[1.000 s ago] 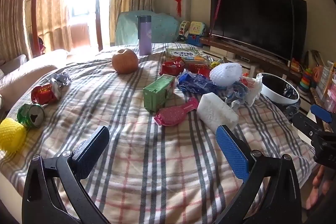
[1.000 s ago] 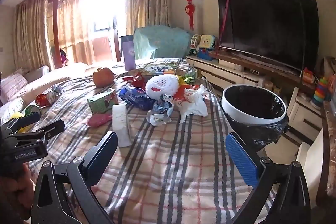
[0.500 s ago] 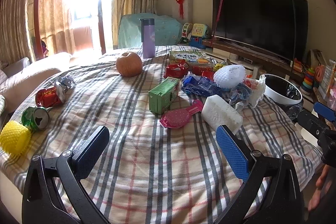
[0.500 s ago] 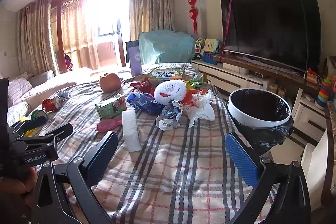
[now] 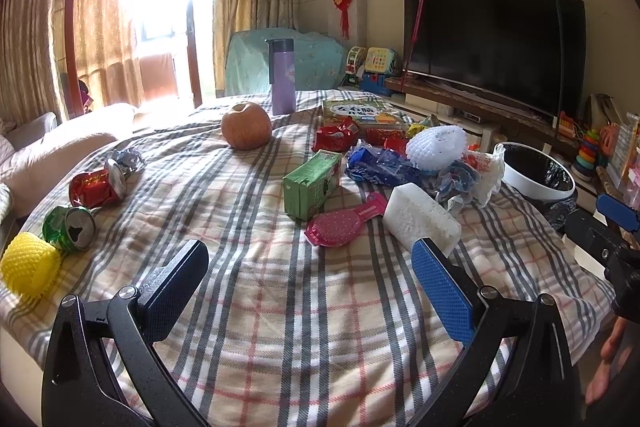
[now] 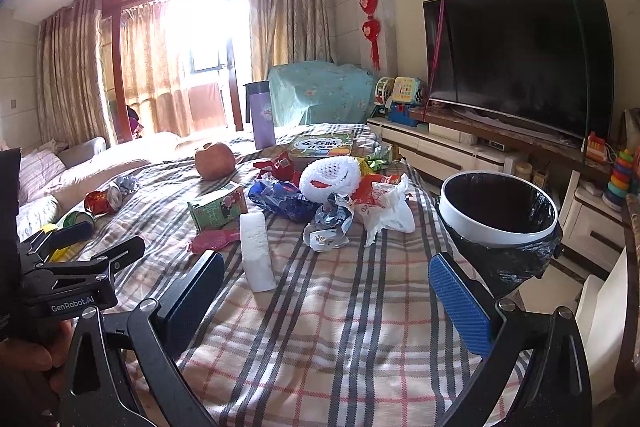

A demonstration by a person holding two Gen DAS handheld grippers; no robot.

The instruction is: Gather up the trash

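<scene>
Both grippers hover above the near edge of the plaid-covered table (image 5: pixel 320 327) with nothing between the fingers. The left gripper (image 5: pixel 308 283) has its jaws spread wide, and the right gripper (image 6: pixel 326 293) is spread wide too.

The trash lies in two groups. Toward the right edge there is a heap: a white foam block (image 5: pixel 420 217), a pink plastic piece (image 5: pixel 344 225), a green carton (image 5: pixel 314 183), a blue wrapper (image 5: pixel 380 165), a white foam net (image 5: pixel 436 145), a white plastic bag (image 6: pixel 386 211) and red wrappers (image 5: pixel 336 135). At the left edge lie a red can (image 5: pixel 96 185), a green can (image 5: pixel 70 229) and a yellow foam net (image 5: pixel 28 263).

The foam block is probably very light and a little soft, so a grip across its narrow sides should hold it without much force. The cans look crushed and stiff; they may roll, and the body is a better place to hold than the rim. The wrappers and the bag are thin and limp, so it is best to pinch a raised fold. The carton seems to be light and can dent.

An apple (image 5: pixel 246 125), a purple bottle (image 5: pixel 282 77) and a book (image 5: pixel 360 113) stand near the far edge and are likely not trash.

The white bin (image 6: pixel 498 211) with a black liner stands just beside the right edge. Its inside is dark, and nothing can be made out in it.
</scene>
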